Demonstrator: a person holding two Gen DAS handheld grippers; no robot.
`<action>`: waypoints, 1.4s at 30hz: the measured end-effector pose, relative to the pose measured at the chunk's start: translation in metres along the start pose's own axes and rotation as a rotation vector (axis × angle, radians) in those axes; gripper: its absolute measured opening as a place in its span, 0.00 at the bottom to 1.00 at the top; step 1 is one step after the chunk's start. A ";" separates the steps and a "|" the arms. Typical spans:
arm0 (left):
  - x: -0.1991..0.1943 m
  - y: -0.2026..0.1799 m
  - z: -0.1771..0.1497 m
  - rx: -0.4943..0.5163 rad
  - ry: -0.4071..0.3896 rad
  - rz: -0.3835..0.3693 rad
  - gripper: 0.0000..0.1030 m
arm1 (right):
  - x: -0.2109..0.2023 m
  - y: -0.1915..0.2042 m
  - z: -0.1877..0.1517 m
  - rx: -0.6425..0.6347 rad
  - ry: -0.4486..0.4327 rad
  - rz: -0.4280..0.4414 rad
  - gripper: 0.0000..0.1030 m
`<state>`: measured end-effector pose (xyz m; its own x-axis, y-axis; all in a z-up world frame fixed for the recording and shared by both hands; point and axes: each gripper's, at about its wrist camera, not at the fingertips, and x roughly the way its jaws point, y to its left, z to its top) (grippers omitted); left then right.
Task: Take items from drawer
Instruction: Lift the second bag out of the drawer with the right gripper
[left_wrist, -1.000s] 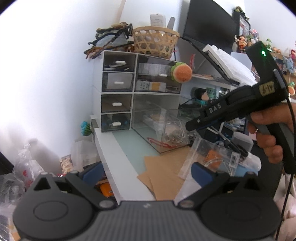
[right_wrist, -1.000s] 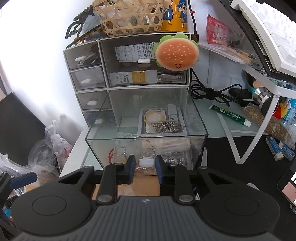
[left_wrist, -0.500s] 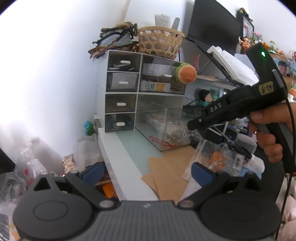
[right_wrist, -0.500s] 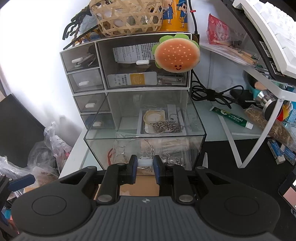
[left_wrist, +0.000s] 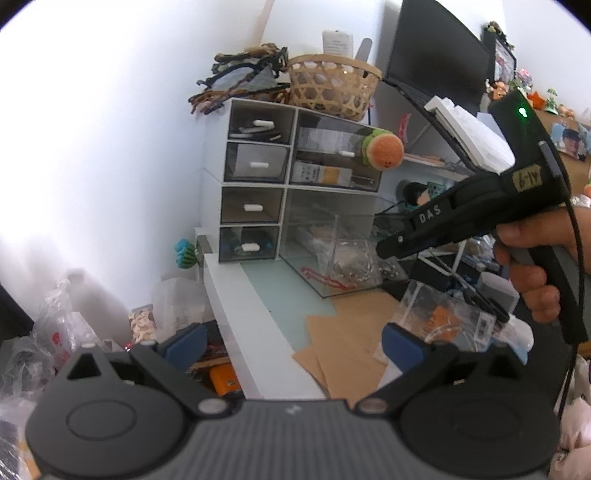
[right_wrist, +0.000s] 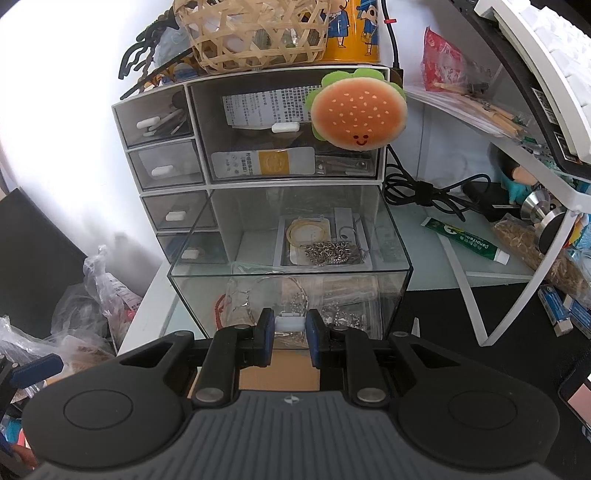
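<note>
1. The right gripper (right_wrist: 290, 330) is clenched on the white handle (right_wrist: 290, 325) of the clear drawer (right_wrist: 291, 266), one finger on each side.
2. Compared with a second ago, the drawer has slid further out of the organizer (right_wrist: 251, 147) over the surface (left_wrist: 266, 310); its contents now lie open from above.
3. Inside sit a metal chain (right_wrist: 328, 251), a yellowish ring (right_wrist: 306, 232) and small bags, all untouched.
4. The left gripper (left_wrist: 291, 345) hovers near the surface edge, fingers spread, grasping nothing.
5. Judgement: the opening looks nearly done; picking items can follow.
</note>
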<state>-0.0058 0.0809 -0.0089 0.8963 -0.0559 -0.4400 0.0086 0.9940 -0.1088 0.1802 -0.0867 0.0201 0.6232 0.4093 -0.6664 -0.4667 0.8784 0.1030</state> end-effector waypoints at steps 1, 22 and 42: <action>0.000 0.000 0.000 0.000 0.000 0.001 1.00 | 0.000 0.000 0.000 -0.001 0.001 -0.001 0.20; 0.002 0.013 0.000 -0.028 0.002 0.025 1.00 | 0.015 0.000 0.014 0.009 0.007 0.001 0.20; 0.008 0.022 -0.003 -0.040 0.017 0.053 1.00 | 0.029 0.004 0.021 0.029 -0.019 -0.006 0.20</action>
<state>0.0005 0.1020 -0.0172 0.8873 -0.0054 -0.4612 -0.0566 0.9911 -0.1206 0.2096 -0.0657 0.0165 0.6377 0.4082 -0.6532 -0.4450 0.8874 0.1202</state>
